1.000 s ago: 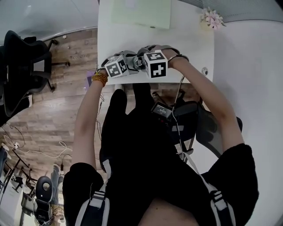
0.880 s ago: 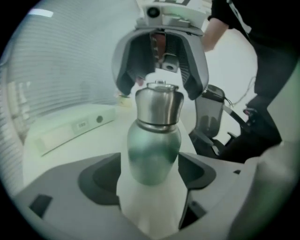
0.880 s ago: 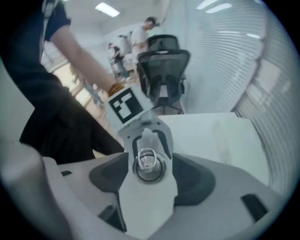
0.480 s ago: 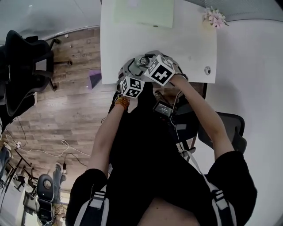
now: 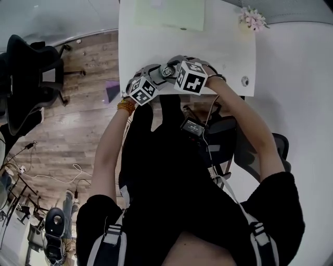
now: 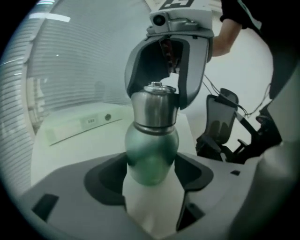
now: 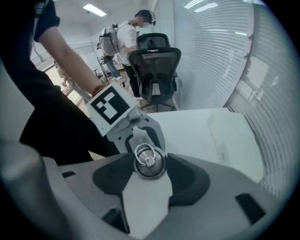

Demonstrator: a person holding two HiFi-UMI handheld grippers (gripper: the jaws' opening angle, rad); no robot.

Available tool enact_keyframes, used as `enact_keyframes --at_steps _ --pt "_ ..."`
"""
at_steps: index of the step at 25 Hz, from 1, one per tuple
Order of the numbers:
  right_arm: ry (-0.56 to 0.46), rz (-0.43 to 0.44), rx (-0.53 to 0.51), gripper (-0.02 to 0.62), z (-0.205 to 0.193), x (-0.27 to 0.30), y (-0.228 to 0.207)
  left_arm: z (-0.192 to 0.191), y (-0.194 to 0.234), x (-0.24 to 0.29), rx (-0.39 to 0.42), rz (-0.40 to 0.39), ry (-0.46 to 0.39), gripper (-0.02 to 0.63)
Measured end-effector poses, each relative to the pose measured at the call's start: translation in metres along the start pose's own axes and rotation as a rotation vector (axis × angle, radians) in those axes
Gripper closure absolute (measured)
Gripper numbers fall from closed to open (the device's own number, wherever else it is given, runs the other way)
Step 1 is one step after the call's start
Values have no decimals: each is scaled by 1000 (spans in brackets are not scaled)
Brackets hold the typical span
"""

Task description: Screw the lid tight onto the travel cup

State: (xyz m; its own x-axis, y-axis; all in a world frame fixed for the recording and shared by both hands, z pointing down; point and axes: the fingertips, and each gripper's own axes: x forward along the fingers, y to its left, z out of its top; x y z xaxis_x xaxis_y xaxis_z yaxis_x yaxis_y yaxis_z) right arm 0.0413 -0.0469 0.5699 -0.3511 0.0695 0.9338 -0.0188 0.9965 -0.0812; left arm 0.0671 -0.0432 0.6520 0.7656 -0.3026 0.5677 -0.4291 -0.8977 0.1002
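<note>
The travel cup [image 6: 151, 152] has a green body and a steel lid [image 6: 154, 105] with a ring on top. My left gripper [image 6: 151, 174] holds the green body from the side, pads against it, jaws closing. My right gripper [image 7: 149, 174] comes down on the lid [image 7: 149, 161], which sits between its pads and touches both. In the head view the left gripper [image 5: 156, 79] and the right gripper [image 5: 176, 70] meet over the near edge of the white table [image 5: 223, 47], with the lid [image 5: 167, 71] showing between them. The cup's base is hidden.
A pale green sheet [image 5: 169, 13] lies at the table's far edge and small flowers [image 5: 251, 21] at its far right corner. A black office chair [image 5: 26, 78] stands on the wood floor to the left. Another chair [image 7: 154, 70] and a standing person [image 7: 124, 37] are behind.
The left gripper swung down toward my body half a second ago and has come back up to the left of the cup. The right gripper has stayed on the lid.
</note>
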Motion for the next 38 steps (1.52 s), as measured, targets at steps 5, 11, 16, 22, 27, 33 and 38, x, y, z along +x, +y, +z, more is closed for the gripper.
enact_keyframes --at_steps 5,11,16,22,27,33,38 --pt "62 76 -201 366 3 4 9 -4 -4 -1 170 -278 72 276" --pt "55 109 -163 277 -1 6 19 -6 -8 -7 241 -253 66 259" --pt "-173 -20 272 282 8 -15 2 -2 -2 -26 -23 70 -57 247" --pt "-85 -80 359 311 5 -4 4 -8 -6 1 -214 320 12 247" --pt "-31 -107 269 350 7 2 3 -9 0 6 -260 353 26 252" --pt "-10 -62 103 351 6 5 13 -13 -6 7 -91 113 73 252" --pt "0 40 -78 353 6 7 21 -16 -13 7 127 -190 149 249"
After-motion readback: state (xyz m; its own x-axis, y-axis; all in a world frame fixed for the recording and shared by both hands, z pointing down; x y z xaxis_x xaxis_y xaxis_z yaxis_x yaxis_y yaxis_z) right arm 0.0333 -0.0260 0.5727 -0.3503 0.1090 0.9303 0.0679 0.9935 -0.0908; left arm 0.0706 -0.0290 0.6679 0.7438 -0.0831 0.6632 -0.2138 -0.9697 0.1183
